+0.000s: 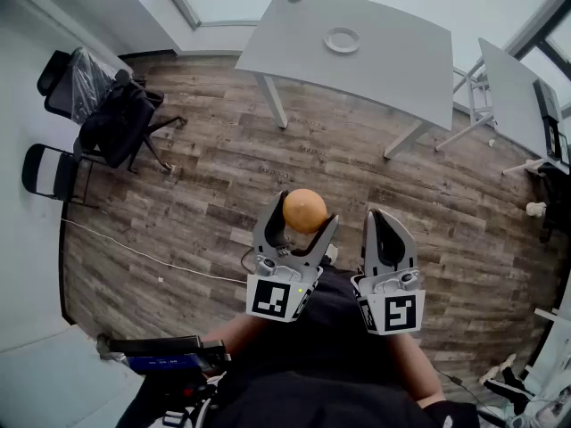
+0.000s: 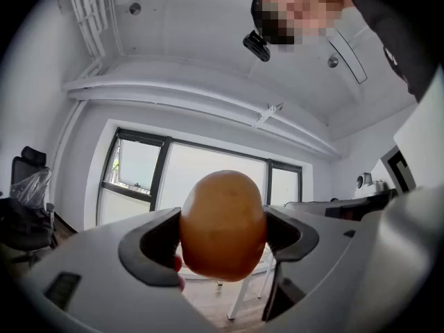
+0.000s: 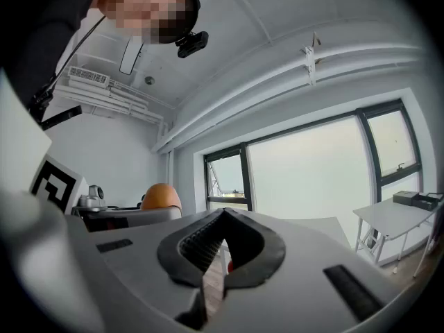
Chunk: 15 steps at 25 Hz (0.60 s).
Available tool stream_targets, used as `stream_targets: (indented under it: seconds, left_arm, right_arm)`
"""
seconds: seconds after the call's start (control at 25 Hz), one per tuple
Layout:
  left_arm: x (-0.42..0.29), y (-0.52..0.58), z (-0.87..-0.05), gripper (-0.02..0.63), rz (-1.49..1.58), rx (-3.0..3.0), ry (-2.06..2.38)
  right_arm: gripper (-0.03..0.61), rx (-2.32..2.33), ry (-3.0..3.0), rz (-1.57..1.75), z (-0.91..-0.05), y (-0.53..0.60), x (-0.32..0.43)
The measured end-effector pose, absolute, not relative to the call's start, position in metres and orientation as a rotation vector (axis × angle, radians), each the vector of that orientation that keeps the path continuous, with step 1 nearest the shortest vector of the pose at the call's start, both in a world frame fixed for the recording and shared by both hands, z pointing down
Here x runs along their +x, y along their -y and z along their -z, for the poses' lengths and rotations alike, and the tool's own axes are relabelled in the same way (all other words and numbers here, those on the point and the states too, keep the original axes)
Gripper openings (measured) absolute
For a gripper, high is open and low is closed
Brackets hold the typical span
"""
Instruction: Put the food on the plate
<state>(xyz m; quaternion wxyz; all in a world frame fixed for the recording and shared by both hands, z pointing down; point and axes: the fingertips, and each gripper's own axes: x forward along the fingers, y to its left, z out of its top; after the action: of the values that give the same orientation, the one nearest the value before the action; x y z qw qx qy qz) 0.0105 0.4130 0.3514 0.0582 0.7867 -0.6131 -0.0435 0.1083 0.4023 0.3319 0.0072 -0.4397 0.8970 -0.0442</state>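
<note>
Food (image 1: pixel 305 210), a round orange-brown piece, is pinched between the wide-set jaws of the left gripper (image 1: pixel 303 216), level above the wooden floor (image 1: pixel 178 203), so the pick-up looks done. The plate (image 1: pixel 327 41) lies bare on the white table (image 1: pixel 393 61), well apart, so the carry and the set-down are left. The right gripper (image 1: pixel 386 214), just beside the left, has its jaws pressed together on nothing.

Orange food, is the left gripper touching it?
Touching. In the left gripper view, the left gripper has its black pads pressed on both sides of the orange food, with no gap.
</note>
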Motion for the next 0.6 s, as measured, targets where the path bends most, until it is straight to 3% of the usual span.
stream_targets:
  seconds: [0.6]
  left_arm:
    - [0.012, -0.415, -0.357, 0.368, 0.119, 2.346, 1.897]
  right_arm:
    - [-0.003, -1.274, -2.822, 0.238, -0.342, -0.414, 0.113]
